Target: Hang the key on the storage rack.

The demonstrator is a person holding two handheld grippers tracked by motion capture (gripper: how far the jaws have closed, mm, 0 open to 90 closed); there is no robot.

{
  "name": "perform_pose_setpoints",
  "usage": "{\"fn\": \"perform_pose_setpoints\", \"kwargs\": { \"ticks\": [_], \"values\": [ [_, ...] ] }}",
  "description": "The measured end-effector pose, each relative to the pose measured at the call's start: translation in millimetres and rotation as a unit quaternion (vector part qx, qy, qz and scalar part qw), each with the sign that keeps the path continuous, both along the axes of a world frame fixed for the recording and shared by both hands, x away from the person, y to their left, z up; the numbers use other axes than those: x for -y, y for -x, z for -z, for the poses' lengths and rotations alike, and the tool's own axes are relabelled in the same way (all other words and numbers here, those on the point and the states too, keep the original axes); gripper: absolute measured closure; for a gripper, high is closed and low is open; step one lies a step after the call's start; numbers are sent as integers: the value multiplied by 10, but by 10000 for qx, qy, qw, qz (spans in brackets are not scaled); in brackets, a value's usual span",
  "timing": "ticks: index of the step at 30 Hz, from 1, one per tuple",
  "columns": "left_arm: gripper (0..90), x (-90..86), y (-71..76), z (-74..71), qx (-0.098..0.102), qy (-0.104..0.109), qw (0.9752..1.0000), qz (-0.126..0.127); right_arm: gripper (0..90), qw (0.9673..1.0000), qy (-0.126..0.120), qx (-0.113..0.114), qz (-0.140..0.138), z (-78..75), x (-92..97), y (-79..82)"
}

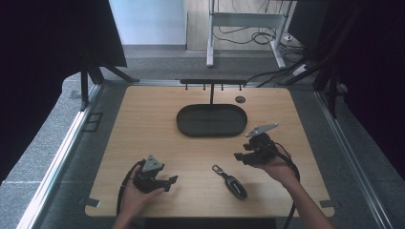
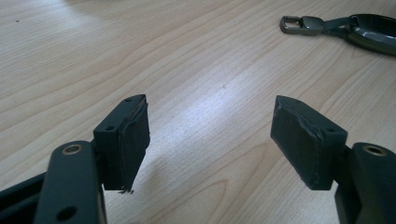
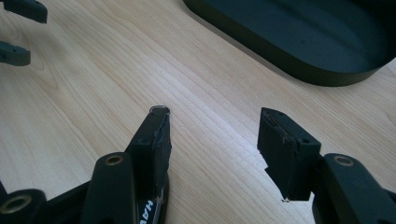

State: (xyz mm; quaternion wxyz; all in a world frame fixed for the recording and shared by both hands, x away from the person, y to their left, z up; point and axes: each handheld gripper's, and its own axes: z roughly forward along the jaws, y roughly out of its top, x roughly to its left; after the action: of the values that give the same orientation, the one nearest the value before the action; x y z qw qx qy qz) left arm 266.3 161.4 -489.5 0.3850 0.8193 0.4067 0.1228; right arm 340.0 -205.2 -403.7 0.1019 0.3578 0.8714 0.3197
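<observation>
Nearest, the left gripper [image 1: 168,182] rests low at the table's [image 1: 143,119] near-left, jaws apart and empty, while the right gripper [image 1: 240,156], likewise apart and empty, hovers right of the car key [image 1: 230,181] lying between them, apparently positioned for pickup, the dark oval tray [image 1: 212,120] beyond.

The left gripper [image 2: 210,135] hangs just above the wooden table [image 2: 140,56], its 2 black jaws set wide apart with bare wood grain between them. Each pad [image 2: 133,140] looks worn and frayed at its edges. At the far right lies a dark key fob [image 2: 369,30], its metal clasp [image 2: 299,24] pointing left, well apart from the jaws.
</observation>
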Motion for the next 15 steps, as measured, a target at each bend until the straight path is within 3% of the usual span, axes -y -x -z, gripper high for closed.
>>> {"fn": "perform_pose_setpoints", "kwargs": {
  "ticks": [5,15],
  "values": [
    [287,2,0,3,-4,-16,10000,18,446,10000,3,-25,-39,11,-53,-23],
    [287,-66,-7,-14,-2,12,10000,-47,461,9993,284,-69,-235,101,-223,-56]
  ]
}}
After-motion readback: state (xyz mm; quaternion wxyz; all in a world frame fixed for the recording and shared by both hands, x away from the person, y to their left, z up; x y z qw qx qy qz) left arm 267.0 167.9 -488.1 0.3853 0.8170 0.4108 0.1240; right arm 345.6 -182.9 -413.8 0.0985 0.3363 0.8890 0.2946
